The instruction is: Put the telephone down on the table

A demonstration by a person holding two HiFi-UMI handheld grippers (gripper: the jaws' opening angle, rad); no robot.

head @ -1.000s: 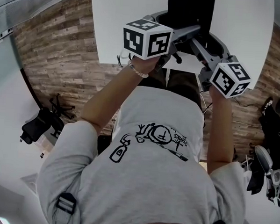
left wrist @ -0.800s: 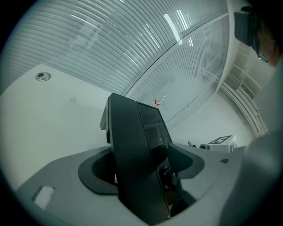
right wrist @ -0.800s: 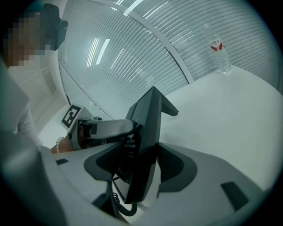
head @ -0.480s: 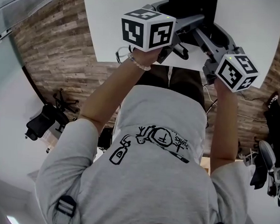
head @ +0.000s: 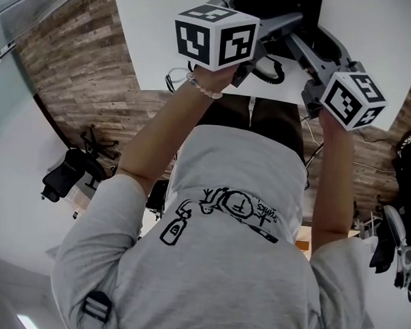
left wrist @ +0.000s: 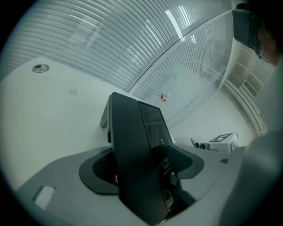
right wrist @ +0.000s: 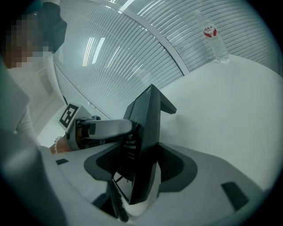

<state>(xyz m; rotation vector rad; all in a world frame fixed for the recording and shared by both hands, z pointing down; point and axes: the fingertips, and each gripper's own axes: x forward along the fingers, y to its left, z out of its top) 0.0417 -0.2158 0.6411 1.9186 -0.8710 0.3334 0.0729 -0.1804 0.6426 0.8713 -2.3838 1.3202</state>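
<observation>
Head view, left gripper (head: pixel 287 23), right gripper (head: pixel 298 41) clamping telephone (head: pixel 282 3), long axis pointing forward

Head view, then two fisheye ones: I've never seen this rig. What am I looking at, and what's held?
No robot: a person holds a claw in each hand; the marker cubes belong to them. The head view looks down from the person's head. The other two come from a camera on each claw. The left claw and right claw both clamp a black telephone from opposite sides, above a white table. A bottle stands on it.
</observation>
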